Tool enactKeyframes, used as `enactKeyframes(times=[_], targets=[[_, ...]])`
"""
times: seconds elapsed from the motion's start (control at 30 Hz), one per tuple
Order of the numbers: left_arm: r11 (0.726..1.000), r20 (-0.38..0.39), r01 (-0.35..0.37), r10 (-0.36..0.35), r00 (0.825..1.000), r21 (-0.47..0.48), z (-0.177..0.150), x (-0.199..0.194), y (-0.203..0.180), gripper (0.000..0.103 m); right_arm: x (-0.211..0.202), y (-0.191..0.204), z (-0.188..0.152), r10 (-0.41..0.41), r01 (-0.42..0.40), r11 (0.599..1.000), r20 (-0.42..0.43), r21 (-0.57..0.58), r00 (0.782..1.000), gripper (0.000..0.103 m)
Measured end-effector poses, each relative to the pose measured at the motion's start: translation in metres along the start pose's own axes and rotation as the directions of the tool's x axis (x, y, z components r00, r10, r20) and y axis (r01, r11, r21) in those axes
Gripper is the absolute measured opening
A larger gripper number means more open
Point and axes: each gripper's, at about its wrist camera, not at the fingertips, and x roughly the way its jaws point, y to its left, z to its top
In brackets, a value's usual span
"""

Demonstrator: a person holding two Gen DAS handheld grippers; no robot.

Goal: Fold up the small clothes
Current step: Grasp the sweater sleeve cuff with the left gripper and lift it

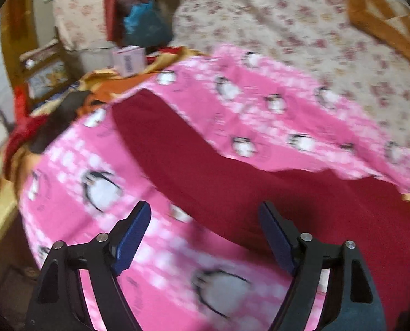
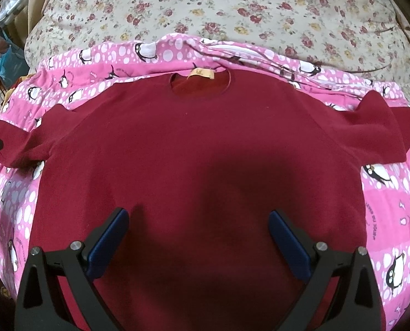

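**Dark red shirt spread flat on the bed**

Maroon fleece, short sleeves out to both sides, a yellow tag at the neck — I count one shirt on one pink penguin blanket. My right claw hangs spread and empty over its lower half; my left claw — also spread, holding nothing — is at its edge.

The shirt lies flat on the penguin blanket, the floral quilt behind both

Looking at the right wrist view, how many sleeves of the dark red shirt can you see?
2. One sleeve lies spread at the left, the other sleeve at the right, both flat on the pink penguin blanket.
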Motion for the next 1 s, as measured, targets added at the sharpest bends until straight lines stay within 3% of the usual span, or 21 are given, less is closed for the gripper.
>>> enactKeyframes(times=[0.03,0.33,0.47,0.53,0.67,0.83,0.93,1.0], targets=[[0.999,-0.009,-0.044,0.044,0.999,0.004,0.007,0.008,0.006,0.055,0.0,0.0,0.001,0.003,-0.003,1.0,-0.003,-0.001,1.0,0.103],[0.972,-0.04,-0.217,0.214,0.976,-0.091,0.06,0.067,0.049,0.048,-0.002,-0.002,-0.001,0.019,-0.019,1.0,-0.009,0.007,1.0,0.103],[0.958,-0.075,-0.265,0.258,0.963,-0.107,0.065,0.093,0.06,0.041,-0.002,-0.003,0.0,0.022,-0.021,1.0,-0.014,0.019,1.0,0.103],[0.957,-0.055,-0.274,0.27,0.961,-0.098,0.067,0.099,0.059,0.04,-0.001,-0.003,0.0,0.021,-0.021,1.0,-0.014,0.019,1.0,0.103],[0.971,-0.029,-0.221,0.219,0.975,-0.091,0.07,0.098,0.049,0.002,0.002,0.002,0.001,0.012,-0.012,1.0,-0.013,0.011,1.0,0.103],[0.985,-0.019,-0.147,0.146,0.989,-0.087,0.069,0.086,0.034,0.0,0.002,0.005,0.0,0.007,-0.007,1.0,-0.012,-0.004,1.0,0.103],[0.996,-0.009,-0.008,0.007,1.0,-0.09,0.069,0.061,0.017,0.0,-0.003,-0.002,0.002,0.03,-0.03,0.999,-0.001,0.026,1.0,0.103],[0.988,-0.009,0.119,-0.121,0.993,-0.097,0.067,0.038,0.0,0.0,-0.007,-0.007,0.003,0.038,-0.038,0.998,0.008,0.045,0.999,0.103]])
